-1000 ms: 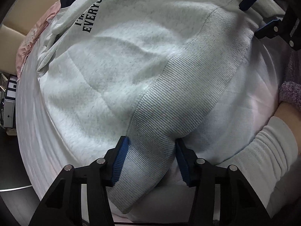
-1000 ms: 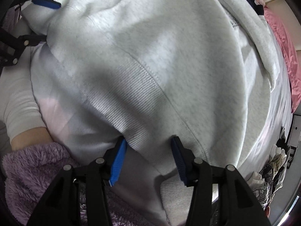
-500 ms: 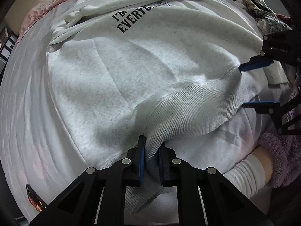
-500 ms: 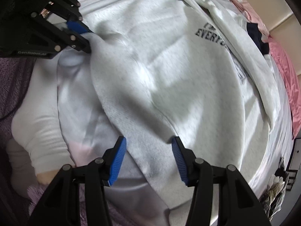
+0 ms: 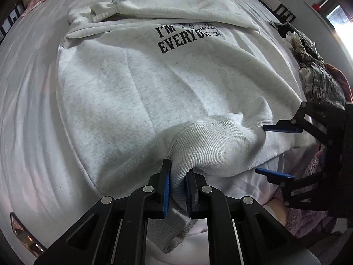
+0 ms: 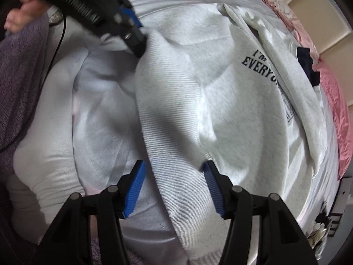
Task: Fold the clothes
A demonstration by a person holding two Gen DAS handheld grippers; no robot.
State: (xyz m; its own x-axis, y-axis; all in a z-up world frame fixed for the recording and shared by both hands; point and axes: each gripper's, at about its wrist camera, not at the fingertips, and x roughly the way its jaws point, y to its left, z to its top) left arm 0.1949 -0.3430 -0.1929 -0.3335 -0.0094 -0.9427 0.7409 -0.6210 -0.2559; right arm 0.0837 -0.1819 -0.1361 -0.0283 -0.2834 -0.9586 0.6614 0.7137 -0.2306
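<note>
Heather-grey sweatshirt (image 5: pixel 154 84), black lettering, ribbed hem (image 5: pixel 198 145) bunched, sleeve folded across

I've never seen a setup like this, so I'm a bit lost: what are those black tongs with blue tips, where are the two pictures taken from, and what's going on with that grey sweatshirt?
There is no robot here: a person holds a hand-held gripper in each hand, and each carries a camera looking along its two fingers. One picture comes from the left gripper, the other from the right gripper. A light grey sweatshirt with black lettering lies on a white bedsheet. The left gripper is shut on the sweatshirt's ribbed hem, pinching it. The right gripper's jaws are opening, with the hem running between them but not pressed. Other clothes are piled at the side.
</note>
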